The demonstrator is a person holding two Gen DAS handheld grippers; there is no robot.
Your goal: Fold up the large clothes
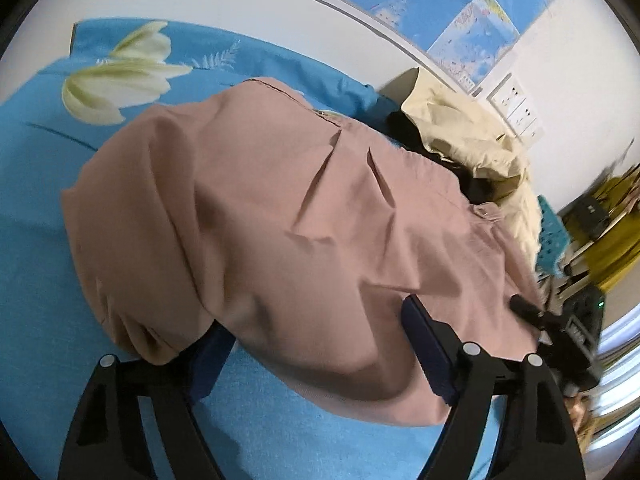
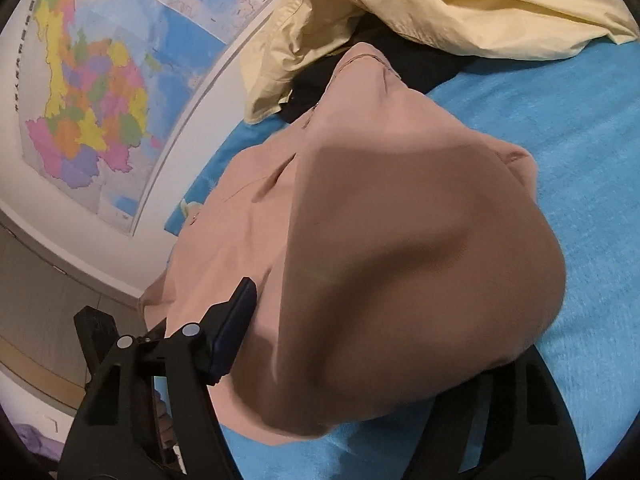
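A blue bedsheet (image 1: pixel 36 208) spreads under everything. On it lies the pink garment (image 1: pixel 288 208), bunched, with a pale yellow garment (image 2: pixel 460 4) heaped beyond it. The left gripper (image 1: pixel 316 344) stands with jaws wide apart — pink cloth draped between them. The right gripper (image 2: pixel 360 344) is half buried in cloth — its state cannot be told.

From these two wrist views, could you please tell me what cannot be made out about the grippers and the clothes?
- Left wrist view: the pink garment drapes between the left gripper fingers; grip unclear.
- Right wrist view: the same garment covers the right gripper's right finger; only the left finger shows.
- Both views: the black garment lies mostly under the yellow garment.
- Left wrist view: the right-edge clutter is blurred.
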